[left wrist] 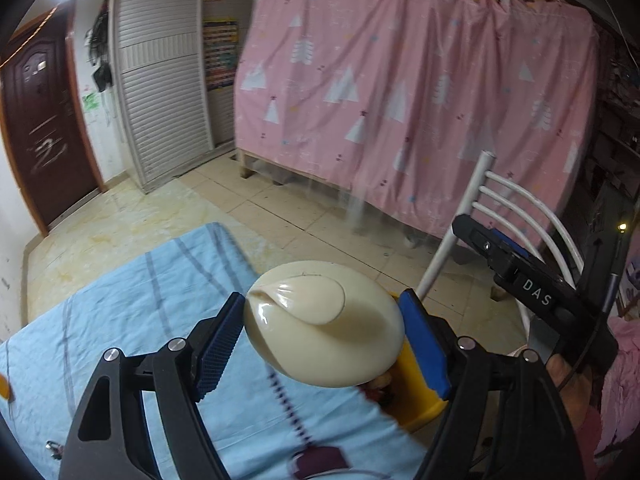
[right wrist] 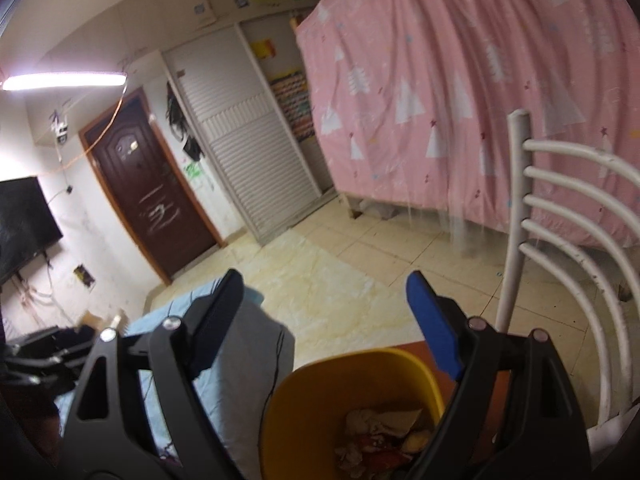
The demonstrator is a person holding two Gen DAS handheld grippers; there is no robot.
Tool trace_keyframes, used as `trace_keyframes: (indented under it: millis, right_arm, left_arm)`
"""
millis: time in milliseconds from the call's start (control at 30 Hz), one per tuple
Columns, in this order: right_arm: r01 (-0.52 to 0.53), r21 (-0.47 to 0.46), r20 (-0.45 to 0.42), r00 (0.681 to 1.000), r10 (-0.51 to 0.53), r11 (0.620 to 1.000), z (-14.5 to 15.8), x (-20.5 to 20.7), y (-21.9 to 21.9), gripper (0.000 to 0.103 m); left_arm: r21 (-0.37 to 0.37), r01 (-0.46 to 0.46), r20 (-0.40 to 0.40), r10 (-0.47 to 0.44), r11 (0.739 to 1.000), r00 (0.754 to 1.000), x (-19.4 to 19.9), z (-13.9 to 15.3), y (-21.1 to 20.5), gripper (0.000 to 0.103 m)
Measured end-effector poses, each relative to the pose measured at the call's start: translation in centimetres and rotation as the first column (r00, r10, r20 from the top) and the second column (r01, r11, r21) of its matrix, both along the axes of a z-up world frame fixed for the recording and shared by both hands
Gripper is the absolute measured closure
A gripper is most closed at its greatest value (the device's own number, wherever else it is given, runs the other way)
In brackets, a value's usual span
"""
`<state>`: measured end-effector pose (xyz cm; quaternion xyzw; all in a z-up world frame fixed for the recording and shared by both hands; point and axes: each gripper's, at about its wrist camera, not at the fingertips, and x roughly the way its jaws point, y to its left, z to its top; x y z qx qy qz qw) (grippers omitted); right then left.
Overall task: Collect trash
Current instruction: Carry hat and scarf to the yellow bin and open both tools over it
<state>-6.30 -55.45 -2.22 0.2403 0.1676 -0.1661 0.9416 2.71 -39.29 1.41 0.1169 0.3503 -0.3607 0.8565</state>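
Between the pads of the left gripper (left wrist: pixel 323 322) a cream, egg-shaped shell (left wrist: pixel 324 324) is pinched across its width and carried toward the yellow bin (right wrist: pixel 352 380), whose rim shows just beneath and behind it. Directly above that bin the right gripper (right wrist: pixel 324 304) is held spread with nothing between its jaws, probably because its piece has been let go among the scraps (right wrist: pixel 380 436) already inside.

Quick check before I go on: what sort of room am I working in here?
Most likely a lived-in bedroom or dorm-style room: a pink curtain drapes a wooden-framed bunk, a slatted wardrobe stands beside a brown door, and a blue-sheeted bed sits by the yellow trash bin.
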Motion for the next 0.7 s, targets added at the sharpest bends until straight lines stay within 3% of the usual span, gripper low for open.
trace_keyframes:
  millis: [300,700]
  right_arm:
    - [0.073,-0.014,0.052,0.996,-0.072,0.997,0.6,-1.6,-0.3,0.018]
    - [0.044,0.012,0.047,0.998,-0.045,0.999,0.5,-0.8,0.3,0.017]
  left_arm:
    - [0.027,0.064,-0.028,-0.063,0.998,0.998,-0.5,-1.2,-4.6,0.029]
    - [0.029,0.029,0.002,-0.029,0.999,1.000,-0.4,-0.3,-2.4,0.028]
